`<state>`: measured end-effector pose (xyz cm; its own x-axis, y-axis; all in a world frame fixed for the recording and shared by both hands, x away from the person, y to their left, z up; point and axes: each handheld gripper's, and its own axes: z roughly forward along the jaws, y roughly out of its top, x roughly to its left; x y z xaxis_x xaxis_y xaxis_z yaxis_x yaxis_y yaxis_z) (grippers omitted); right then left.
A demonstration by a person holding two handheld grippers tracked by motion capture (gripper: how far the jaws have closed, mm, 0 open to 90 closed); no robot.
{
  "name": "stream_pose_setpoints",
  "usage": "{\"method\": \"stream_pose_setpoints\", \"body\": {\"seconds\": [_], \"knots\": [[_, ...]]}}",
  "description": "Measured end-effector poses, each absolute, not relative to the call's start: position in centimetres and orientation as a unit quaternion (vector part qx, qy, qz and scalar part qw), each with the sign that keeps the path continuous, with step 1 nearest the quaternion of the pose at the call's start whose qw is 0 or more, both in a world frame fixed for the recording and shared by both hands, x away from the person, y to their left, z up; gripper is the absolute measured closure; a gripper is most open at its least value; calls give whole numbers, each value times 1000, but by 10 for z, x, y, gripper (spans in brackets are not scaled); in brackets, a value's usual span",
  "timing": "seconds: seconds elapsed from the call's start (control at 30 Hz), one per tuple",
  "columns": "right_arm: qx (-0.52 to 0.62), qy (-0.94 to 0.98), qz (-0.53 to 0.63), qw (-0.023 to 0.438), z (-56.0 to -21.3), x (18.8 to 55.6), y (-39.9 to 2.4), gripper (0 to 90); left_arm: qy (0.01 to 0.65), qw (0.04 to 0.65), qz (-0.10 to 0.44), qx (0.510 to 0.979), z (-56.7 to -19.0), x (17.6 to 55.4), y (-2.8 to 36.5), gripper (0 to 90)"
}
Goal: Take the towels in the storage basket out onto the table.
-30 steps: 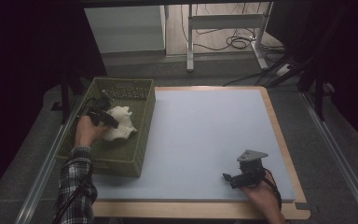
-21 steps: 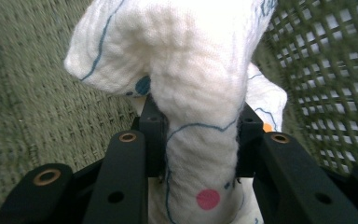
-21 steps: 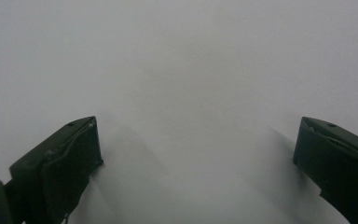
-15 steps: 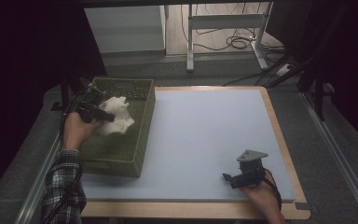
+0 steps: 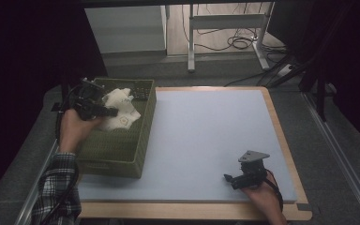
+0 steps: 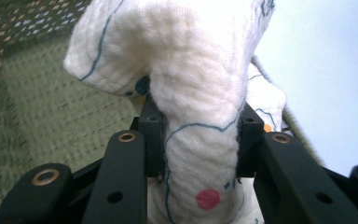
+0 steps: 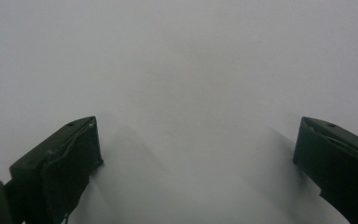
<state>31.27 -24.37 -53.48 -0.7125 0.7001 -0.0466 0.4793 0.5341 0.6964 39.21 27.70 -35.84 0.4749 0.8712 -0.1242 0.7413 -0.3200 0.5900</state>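
Pale desk (image 5: 206, 140): left gripper (image 5: 107, 111) pinches white cloth (image 5: 122, 110) above green basket (image 5: 117, 145); trailing folds could snag its rim. Right gripper (image 5: 229, 179) gapes empty.

The cloth (image 6: 200, 93) in my left tool (image 6: 198, 135) is white, nubbly terry with blue stitching. My tool's black plastic is matt. The basket (image 5: 122, 150) beneath the cloth is olive woven mesh. Beside the basket, the worktop (image 5: 206, 136) is smooth, matt, wood-edged.

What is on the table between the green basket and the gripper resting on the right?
Nothing: in the high view only bare pale-blue table top stretches from the green basket to the right hand-held gripper.
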Motion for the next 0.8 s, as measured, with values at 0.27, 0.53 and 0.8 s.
{"method": "stream_pose_setpoints", "body": {"seconds": [0.27, 0.53, 0.8], "knots": [[343, 860, 340, 162, -535, 313, -244, 8, 474, 327, 103, 811, -344, 391, 249, 643], [343, 861, 340, 163, -535, 313, -244, 8, 443, 333, 100, 826, -339, 396, 212, 635], [342, 861, 340, 163, -535, 313, -244, 8, 415, 339, 87, 840, -343, 401, 175, 629]]}}
